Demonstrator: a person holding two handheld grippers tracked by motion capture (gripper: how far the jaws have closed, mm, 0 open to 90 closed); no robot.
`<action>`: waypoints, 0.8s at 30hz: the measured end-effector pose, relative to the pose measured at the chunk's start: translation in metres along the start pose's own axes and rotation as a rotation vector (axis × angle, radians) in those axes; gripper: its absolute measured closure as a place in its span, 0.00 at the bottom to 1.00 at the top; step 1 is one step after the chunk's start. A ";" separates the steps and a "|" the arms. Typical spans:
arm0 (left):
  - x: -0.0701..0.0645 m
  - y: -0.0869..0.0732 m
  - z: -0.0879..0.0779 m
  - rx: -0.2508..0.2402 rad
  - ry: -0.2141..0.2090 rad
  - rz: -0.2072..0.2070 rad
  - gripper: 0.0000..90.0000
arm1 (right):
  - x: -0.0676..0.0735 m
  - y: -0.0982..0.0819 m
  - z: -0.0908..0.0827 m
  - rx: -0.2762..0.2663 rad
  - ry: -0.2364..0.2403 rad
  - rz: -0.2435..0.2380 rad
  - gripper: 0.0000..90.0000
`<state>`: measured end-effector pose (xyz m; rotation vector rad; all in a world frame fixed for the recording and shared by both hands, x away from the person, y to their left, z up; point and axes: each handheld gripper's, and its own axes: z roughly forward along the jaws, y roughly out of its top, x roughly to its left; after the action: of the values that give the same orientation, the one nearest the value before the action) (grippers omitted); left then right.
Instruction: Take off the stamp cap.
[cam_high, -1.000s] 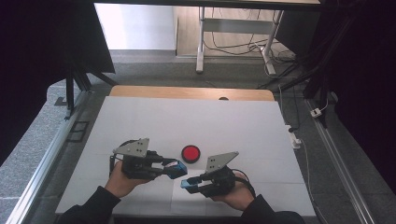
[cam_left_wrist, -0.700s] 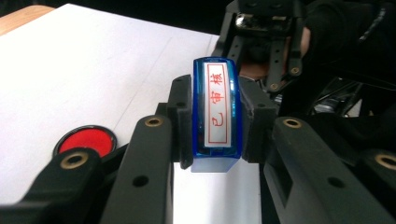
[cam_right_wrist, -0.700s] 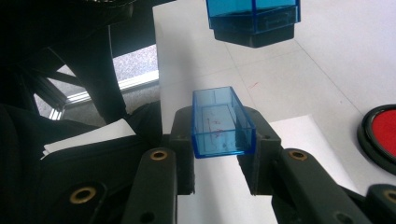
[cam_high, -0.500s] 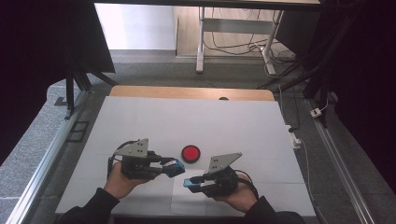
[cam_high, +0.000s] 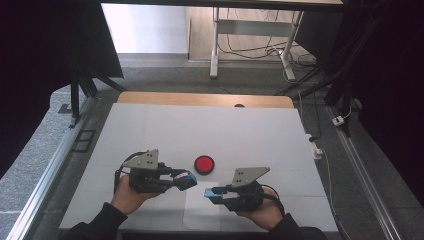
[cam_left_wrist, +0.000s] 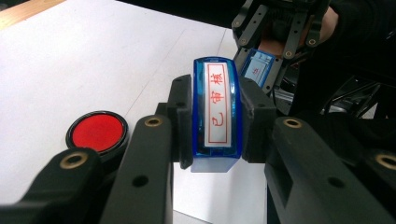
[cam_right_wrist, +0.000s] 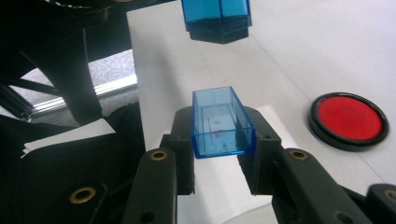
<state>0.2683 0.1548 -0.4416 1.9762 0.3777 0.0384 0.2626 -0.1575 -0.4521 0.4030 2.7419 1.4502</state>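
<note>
— Anything hard to see?

— Yes. Red signs on the white label of the blue stamp (cam_left_wrist: 217, 119), too small to read from above. Faint red marks inside the blue cap (cam_right_wrist: 223, 122) too, not clear enough to read. Lower arms cut off at the bottom edge of the high view. Far end of the table (cam_high: 150, 98) dark on both sides.

— Where was the stamp?

— Squeezed between the jaws of the left gripper (cam_high: 186, 179), held tight on both long sides, up off the white sheet (cam_high: 220, 130). Seen also at the top of the right gripper view, its top part cut off by the edge.

— And the cap?

— Pinched the same way in the right gripper (cam_high: 210, 193), open side up. Hollow like a little box, with nothing in it but those faint marks. Apart from the stamp, not touching, the two tips pointed at each other over the near part of the sheet.

— And the round red thing?

— Red ink pad (cam_high: 204, 163) in a black ring, lid off, flat on the sheet, just beyond the two grippers and between them. Touched by neither.
</note>
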 end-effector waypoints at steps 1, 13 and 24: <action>0.000 0.000 0.000 0.000 0.001 -0.003 0.77 | 0.000 0.000 -0.001 -0.003 -0.004 0.006 0.76; -0.001 -0.001 0.001 0.012 0.016 0.003 0.77 | 0.002 -0.006 -0.026 -0.063 -0.093 0.052 0.76; -0.001 -0.002 0.000 0.013 0.027 -0.001 0.77 | 0.003 -0.015 -0.047 -0.076 -0.169 0.084 0.76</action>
<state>0.2673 0.1550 -0.4430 1.9903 0.3980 0.0620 0.2501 -0.2032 -0.4369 0.6147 2.5590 1.4586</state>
